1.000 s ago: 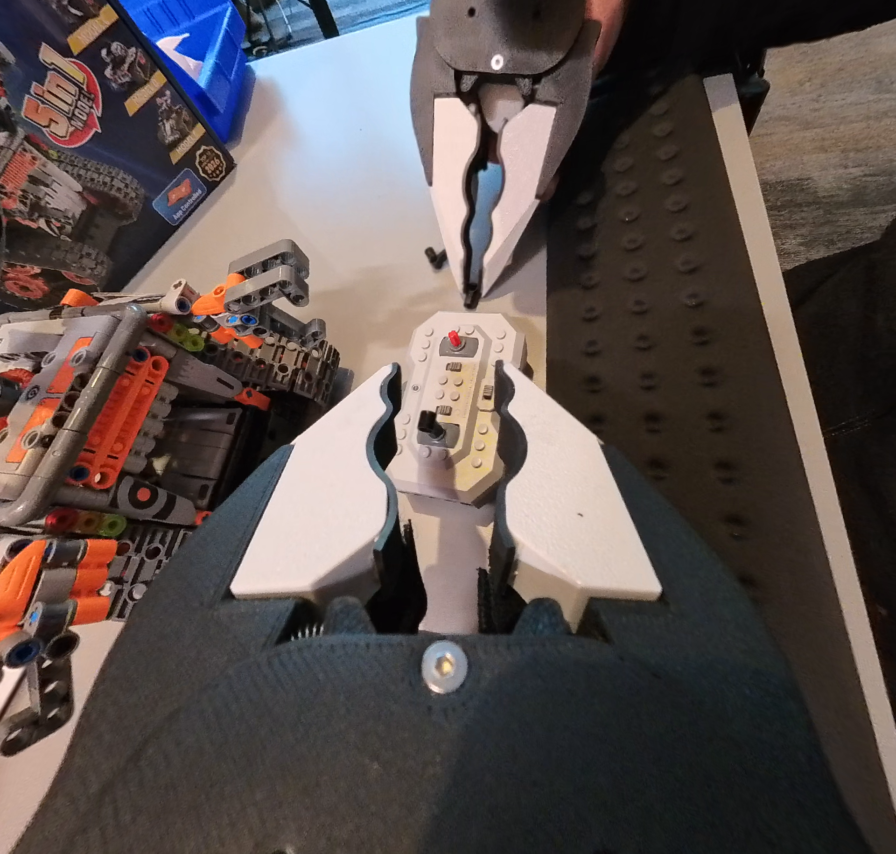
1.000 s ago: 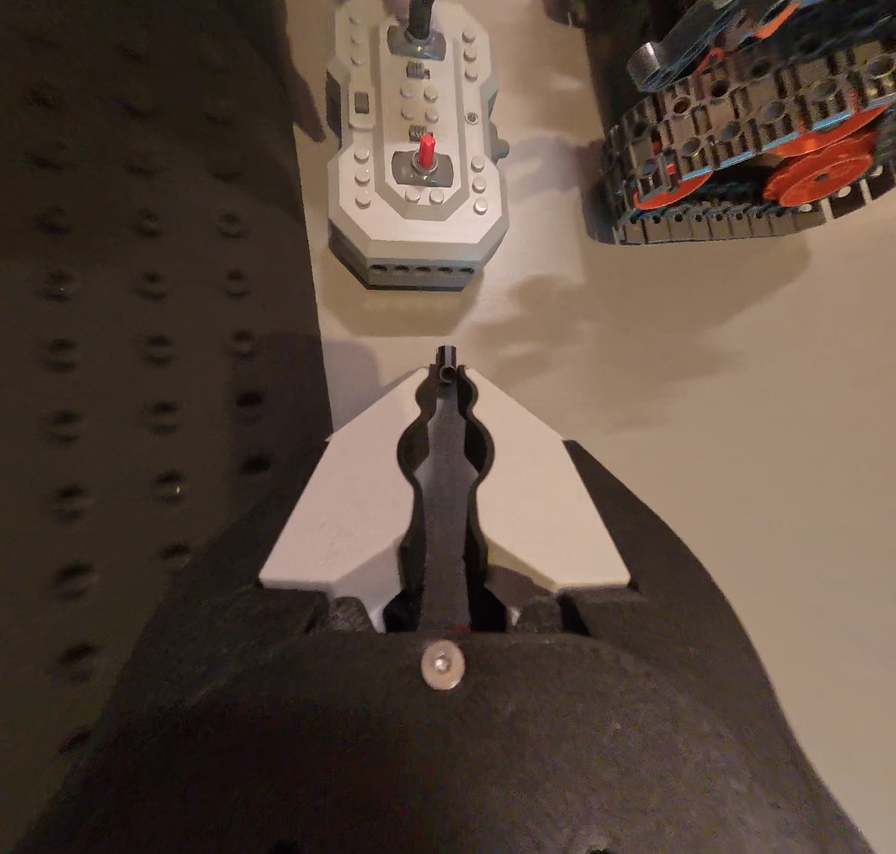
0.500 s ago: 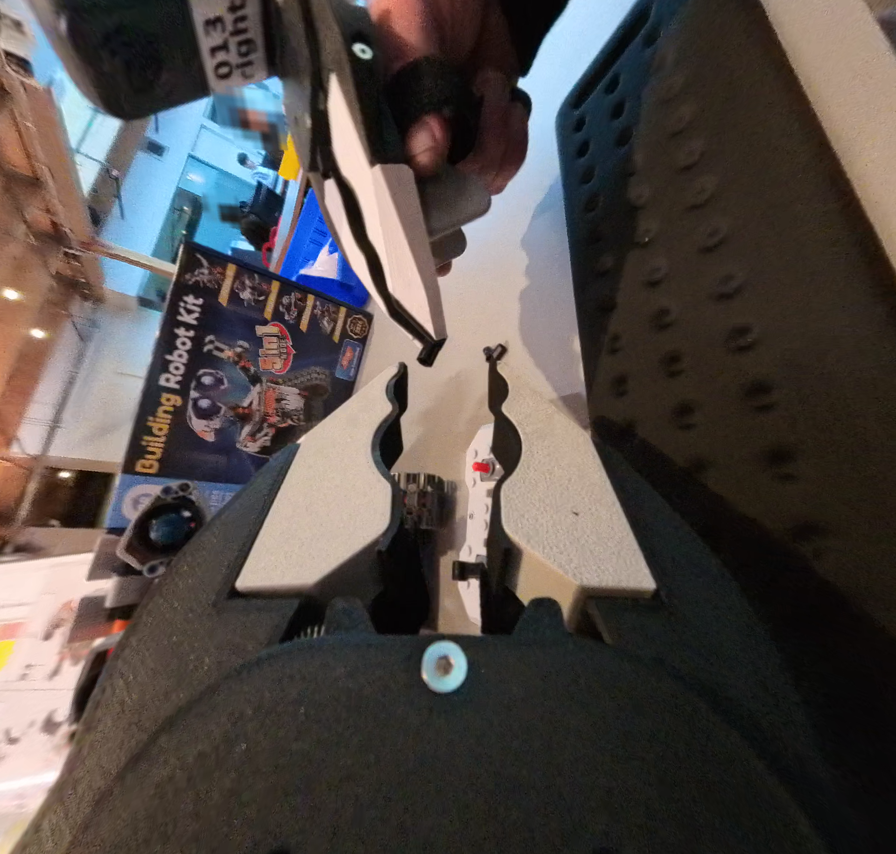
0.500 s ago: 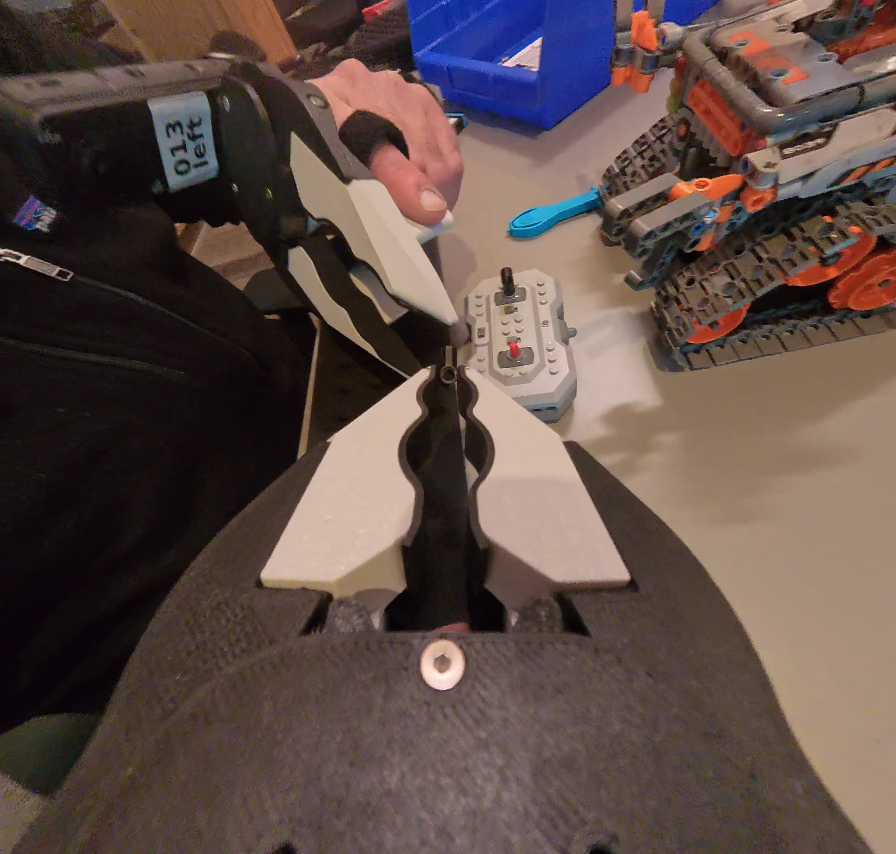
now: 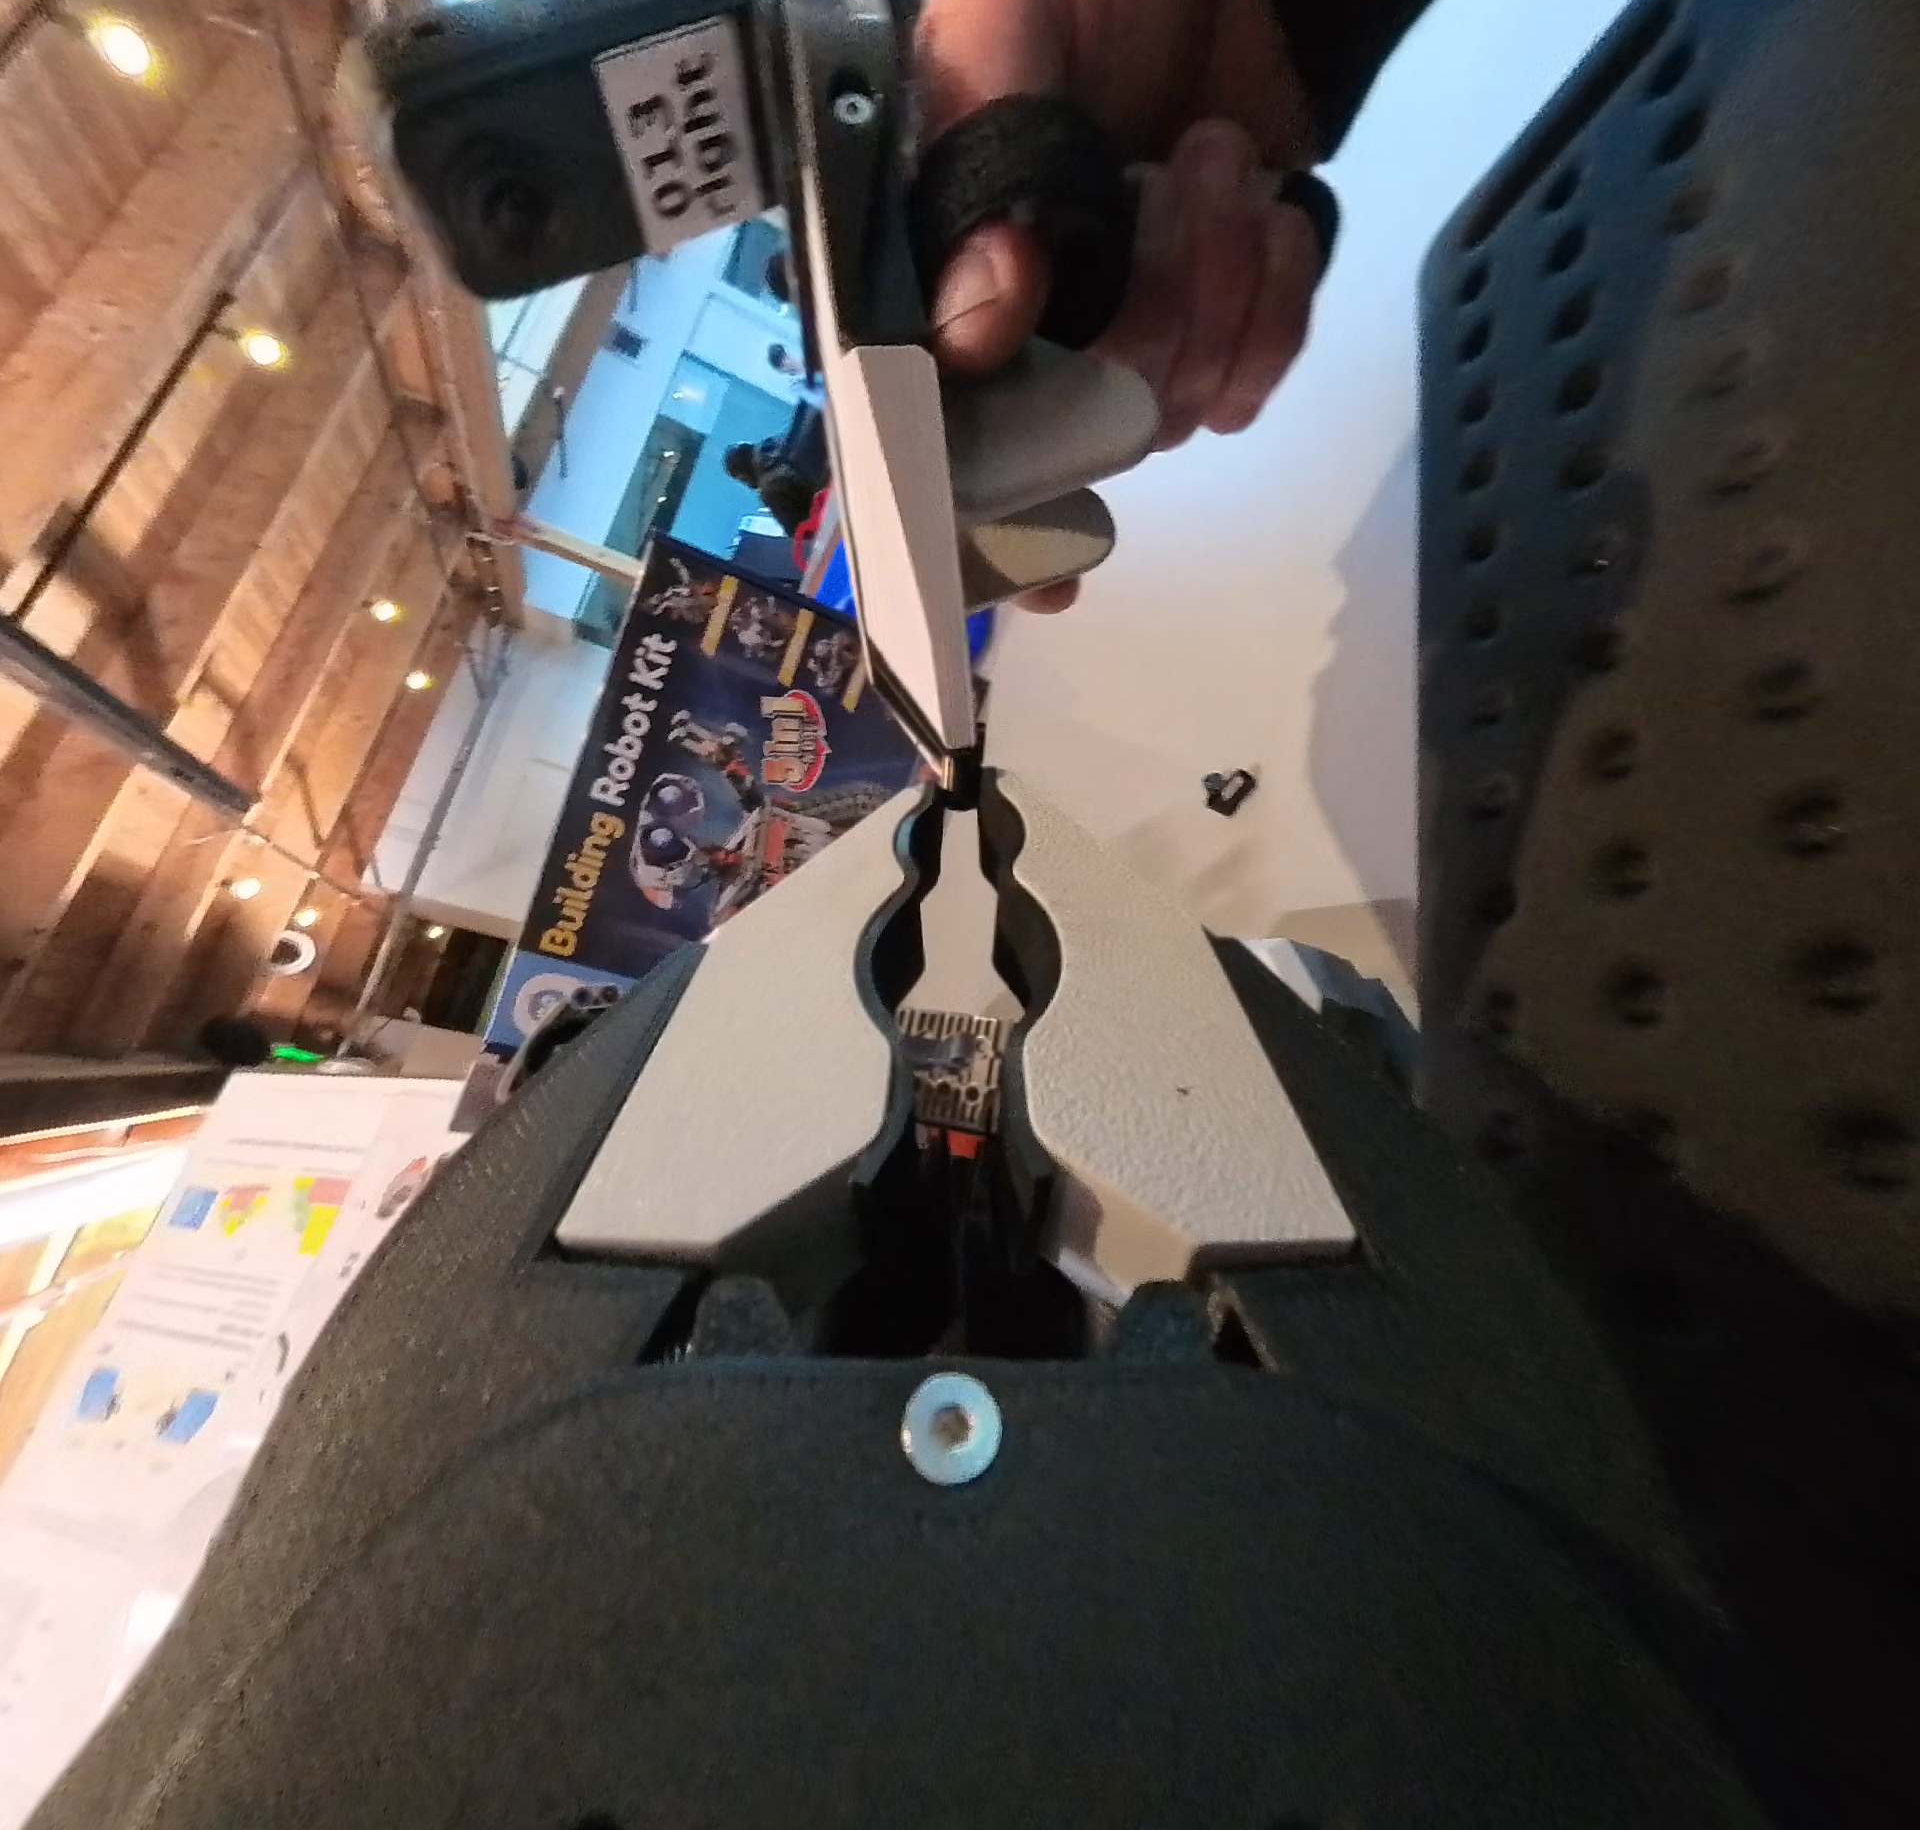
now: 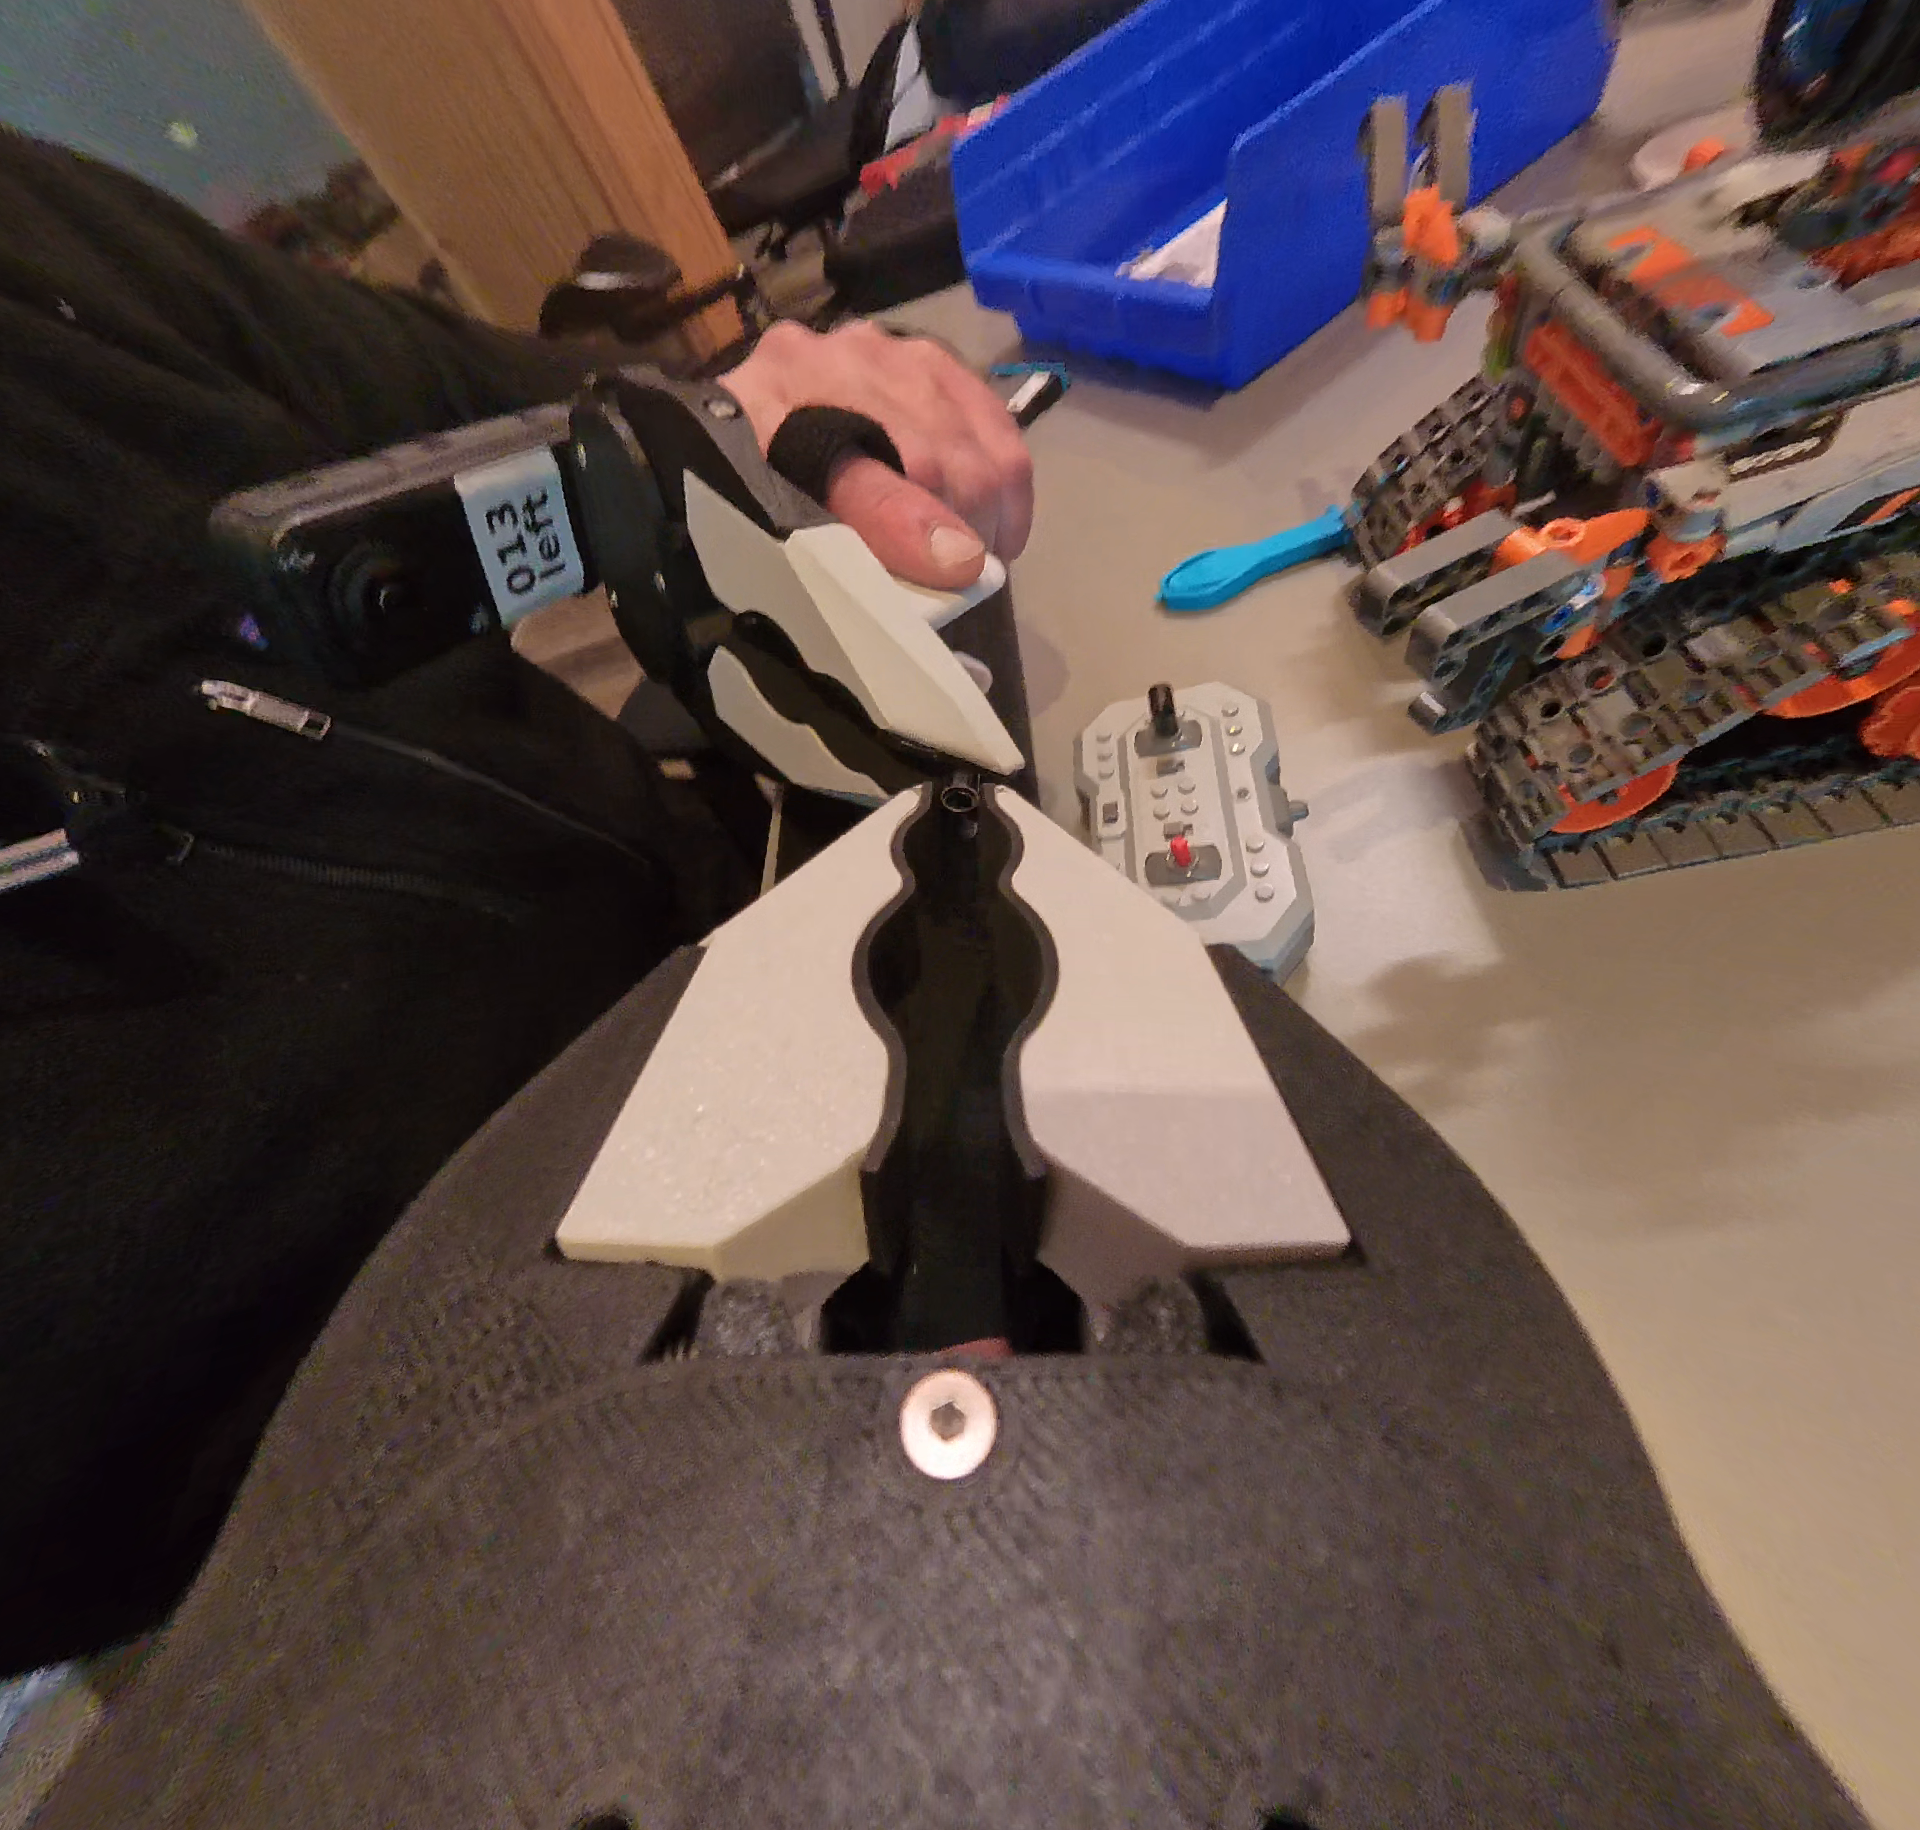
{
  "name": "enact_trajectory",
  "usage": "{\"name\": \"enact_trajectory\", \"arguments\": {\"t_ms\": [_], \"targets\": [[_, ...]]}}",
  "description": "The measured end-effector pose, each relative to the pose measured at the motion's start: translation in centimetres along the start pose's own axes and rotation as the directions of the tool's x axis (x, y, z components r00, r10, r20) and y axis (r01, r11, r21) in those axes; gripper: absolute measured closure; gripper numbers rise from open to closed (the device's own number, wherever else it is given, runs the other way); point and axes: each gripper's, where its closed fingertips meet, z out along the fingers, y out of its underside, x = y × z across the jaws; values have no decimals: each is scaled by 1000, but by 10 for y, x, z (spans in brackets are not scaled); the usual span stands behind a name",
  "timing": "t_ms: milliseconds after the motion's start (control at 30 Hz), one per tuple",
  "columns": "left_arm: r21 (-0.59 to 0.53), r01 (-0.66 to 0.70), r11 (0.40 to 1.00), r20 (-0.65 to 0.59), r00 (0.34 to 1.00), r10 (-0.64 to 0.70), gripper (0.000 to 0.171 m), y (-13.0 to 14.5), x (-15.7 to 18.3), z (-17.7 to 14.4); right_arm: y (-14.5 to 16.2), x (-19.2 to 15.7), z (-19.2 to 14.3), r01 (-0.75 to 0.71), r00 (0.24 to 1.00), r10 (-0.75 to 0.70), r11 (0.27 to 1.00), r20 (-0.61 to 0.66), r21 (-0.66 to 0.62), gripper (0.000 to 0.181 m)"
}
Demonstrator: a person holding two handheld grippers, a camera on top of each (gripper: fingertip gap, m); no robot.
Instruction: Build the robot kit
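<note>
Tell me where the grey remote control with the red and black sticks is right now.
In the right wrist view, the grey remote control lies flat on the beige table, just right of the right gripper tips, with the orange-and-grey tracked brick vehicle farther right.

Blue bin (image 6: pixel 1278 170), orange-and-grey tracked model (image 6: pixel 1683 554), grey controller (image 6: pixel 1195 824), dotted black mat (image 5: pixel 1683 741)

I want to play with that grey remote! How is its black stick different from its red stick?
The black stick is taller than the red stick. The black stick stands at the end of the grey remote far from the right wrist camera; the red stick stands at the near end. Both stand upright on dark square bases.
</note>
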Motion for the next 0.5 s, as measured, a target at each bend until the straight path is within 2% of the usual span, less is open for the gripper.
{"name": "enact_trajectory", "arguments": {"t_ms": [133, 233, 400, 500], "targets": [[3, 56, 998, 103, 993, -56, 167, 2, -21, -3, -21, 5, -5, 5, 997, 7, 985, -71, 172, 169], [12, 88, 996, 133, 987, -89, 167, 1, -28, -4, -29, 6, -8, 13, 995, 14, 964, -100, 265, 167], [15, 106, 994, 154, 982, -107, 167, 1, -33, -5, -35, 3, -1, 29, 995, 2, 951, -100, 306, 176], [4, 116, 993, 126, 985, -116, 166, 6, -30, -5, -35, 4, 0, 46, 994, -16, 959, -111, 279, 177]]}}
